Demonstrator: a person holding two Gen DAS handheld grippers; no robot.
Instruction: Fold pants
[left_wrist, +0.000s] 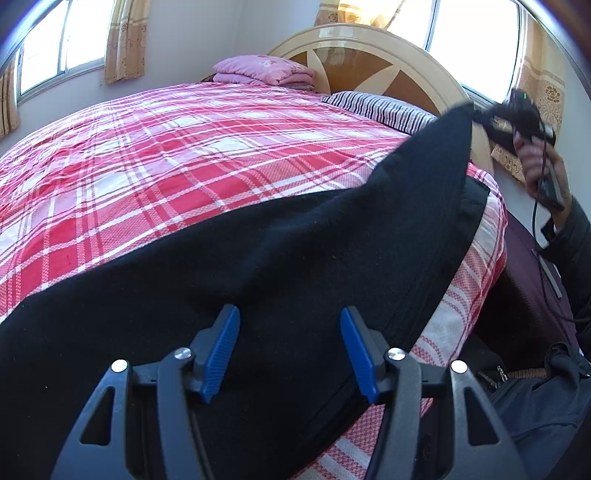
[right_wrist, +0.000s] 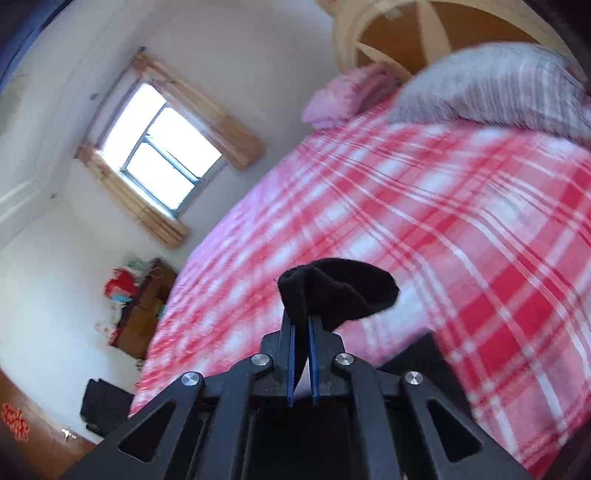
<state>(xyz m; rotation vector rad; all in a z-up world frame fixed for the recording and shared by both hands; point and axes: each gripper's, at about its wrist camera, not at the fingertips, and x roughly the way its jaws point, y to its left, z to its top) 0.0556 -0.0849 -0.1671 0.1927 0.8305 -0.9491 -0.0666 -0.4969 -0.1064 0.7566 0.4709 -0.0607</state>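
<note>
Nearest in the left wrist view, the left gripper (left_wrist: 290, 349) is spread wide over the black pants (left_wrist: 240, 266), gripping nothing. The pants lie across the near edge of the bed (left_wrist: 184, 147), one end lifted up to the right. There the right gripper (right_wrist: 300, 328) is clamped on that end. Farther back lie a striped pillow (left_wrist: 384, 107) and a pink quilt (left_wrist: 266, 70) by the headboard (left_wrist: 369, 62).

Both wrist views face the headboard (left_wrist: 369, 66), sharing the plaid bed (right_wrist: 443, 221); right apparently tilted.
</note>
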